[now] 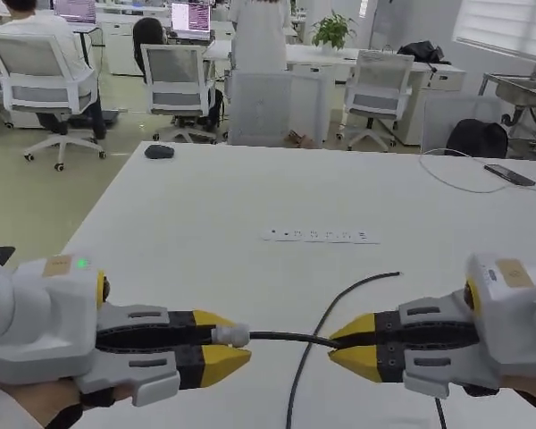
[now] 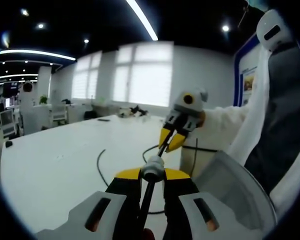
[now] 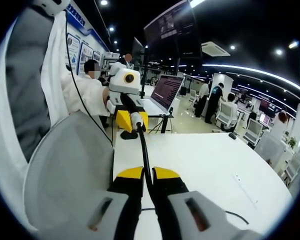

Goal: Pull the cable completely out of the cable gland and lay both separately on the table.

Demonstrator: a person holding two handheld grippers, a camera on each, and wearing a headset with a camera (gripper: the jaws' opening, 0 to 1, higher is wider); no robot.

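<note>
The left gripper (image 1: 244, 342) is closed on the grey cable gland (image 1: 231, 335), which is held just above the white table (image 1: 250, 197) near its front edge. The black cable (image 1: 286, 337) is seen running out of the gland and is clamped a short way along by the right gripper (image 1: 332, 345), with a straight stretch spanned between the two. The remainder is draped in a loop across the tabletop.
</note>
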